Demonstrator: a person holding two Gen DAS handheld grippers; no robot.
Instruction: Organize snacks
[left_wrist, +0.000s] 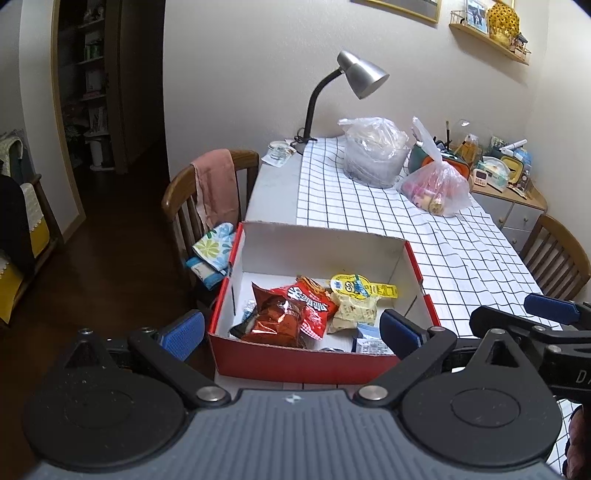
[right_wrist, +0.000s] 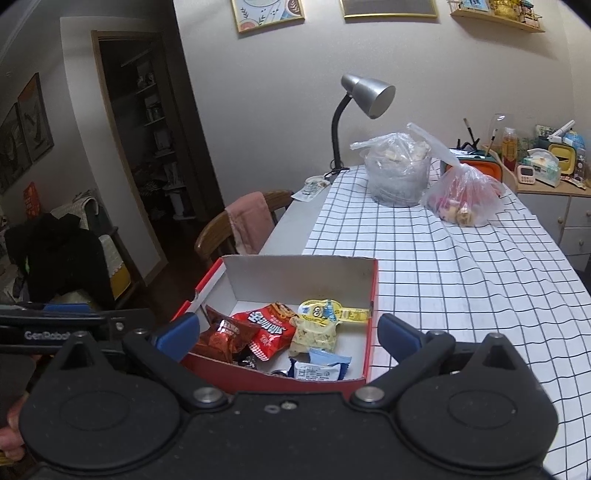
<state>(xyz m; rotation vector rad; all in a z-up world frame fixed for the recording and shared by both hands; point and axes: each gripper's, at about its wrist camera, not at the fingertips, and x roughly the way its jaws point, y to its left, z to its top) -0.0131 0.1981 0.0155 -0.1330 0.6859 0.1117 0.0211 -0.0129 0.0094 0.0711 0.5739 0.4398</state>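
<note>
Between the wide-spread blue pads of the left gripper (left_wrist: 291, 332) sits a red cardboard box (left_wrist: 295, 363) with white inner walls, resting at the near end of a table (left_wrist: 461, 251) under a white grid-patterned cloth. The left gripper's jaws stand fully apart, holding and touching nothing. Left of its left pad, a wooden chair (left_wrist: 177, 192) carries a pink towel (left_wrist: 216, 184) over its back. Inside the box, ahead of the pads, a dark red crinkled snack bag (left_wrist: 275, 319) lies at the left, overlapping a red packet (left_wrist: 310, 302) whose white lettering is upside down and not readable. Right of that lie a pale cream pouch (left_wrist: 354, 310) and a yellow-lidded cup (left_wrist: 351, 285) with a cartoon face, then a blue-and-white wrapper (right_wrist: 319, 367) near the front right corner, its print too small to read. Further ahead stand a silver desk lamp (left_wrist: 360, 74) and two clear plastic bags (left_wrist: 373, 151).

The right gripper (right_wrist: 288, 334) is likewise spread wide and empty, hovering just short of the box's near wall. At the left edge of its view, the other tool's body bears the partly readable word "GenRobot".
</note>
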